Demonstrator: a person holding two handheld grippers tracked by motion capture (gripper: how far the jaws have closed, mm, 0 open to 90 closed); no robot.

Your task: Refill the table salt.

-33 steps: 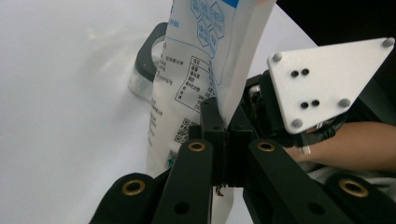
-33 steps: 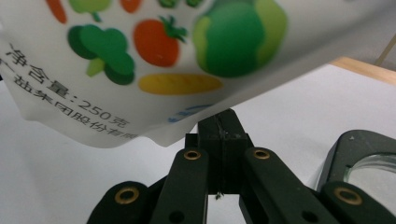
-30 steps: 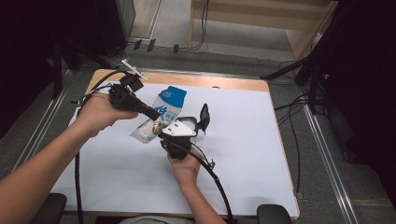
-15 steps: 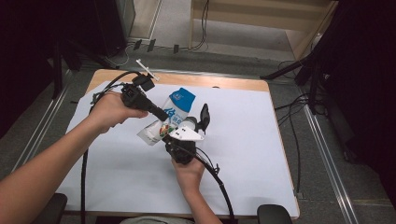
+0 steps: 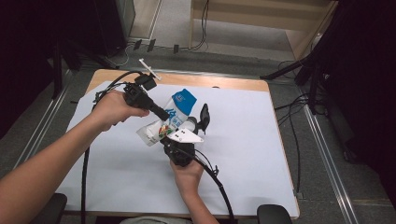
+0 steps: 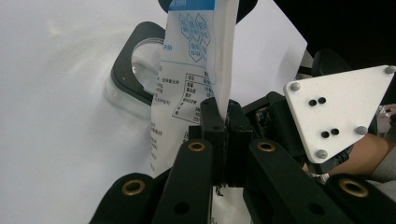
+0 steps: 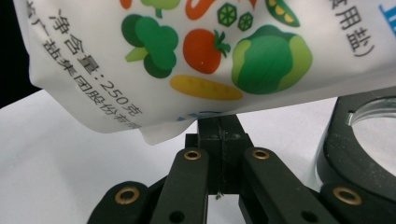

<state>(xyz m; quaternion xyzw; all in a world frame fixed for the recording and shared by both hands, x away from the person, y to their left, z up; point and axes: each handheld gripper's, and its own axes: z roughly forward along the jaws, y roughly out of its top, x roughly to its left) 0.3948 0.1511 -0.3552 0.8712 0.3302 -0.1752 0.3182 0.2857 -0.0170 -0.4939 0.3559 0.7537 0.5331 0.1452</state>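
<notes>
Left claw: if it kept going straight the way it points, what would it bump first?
Probably the clear jar with a black rim, just past the bag it pinches. Depth is hard to judge.

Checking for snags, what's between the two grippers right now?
The white salt pouch spans them: the left gripper and right gripper each pinch an edge, seen in both gripper views.

The white bag [image 7: 187,56] carries Chinese print with "250" beside its vegetable drawings; its back [image 6: 187,84] bears a printed table too small to read.
</notes>
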